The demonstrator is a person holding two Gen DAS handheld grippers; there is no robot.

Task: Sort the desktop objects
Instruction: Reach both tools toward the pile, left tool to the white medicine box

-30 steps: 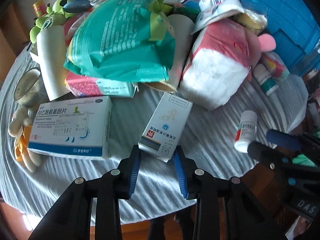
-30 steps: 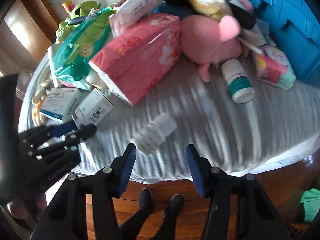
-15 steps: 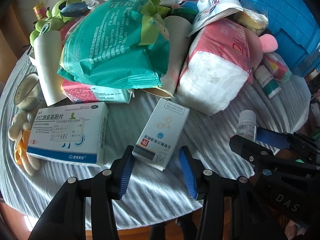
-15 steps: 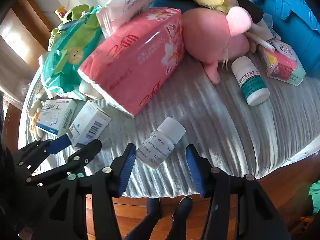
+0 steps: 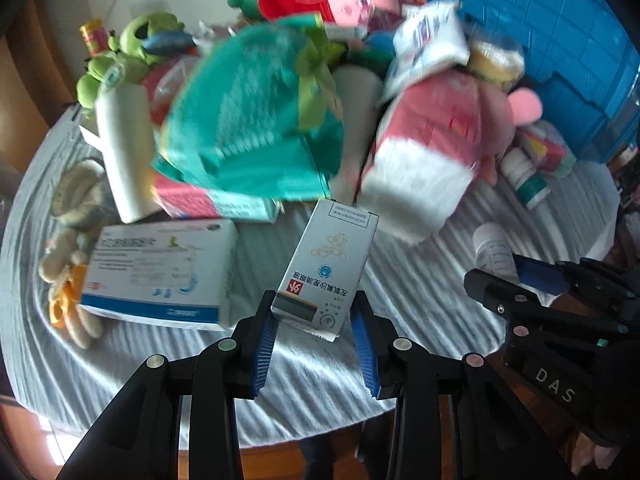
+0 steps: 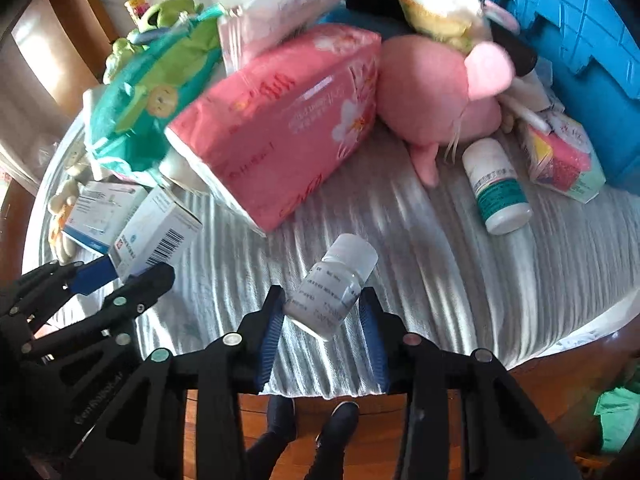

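On a round bench (image 5: 304, 384) draped in grey ribbed cloth, we see both grippers now gripping medicine items that a second ago lay free. The left gripper (image 5: 314, 340) has its blue-padded jaws pinching the near end of a white eye-drop box (image 5: 332, 264), which tilts up off the cloth; a second ago the box lay flat between wider jaws. The right gripper (image 6: 324, 332) is closing its jaws on a small white-capped bottle (image 6: 336, 284), pads pressing its sides, where half a second ago the bottle lay loose between spread pads. Left of the held box, a larger white-and-blue medicine box (image 5: 160, 272) rests flat as before. Behind them the heap is unchanged: a teal bag (image 5: 248, 128), a pink tissue pack (image 6: 280, 120), a pink plush toy (image 6: 440, 92) and a green-labelled bottle (image 6: 496, 184) lying just beside it, with a blue crate (image 6: 568, 40) at the far right.
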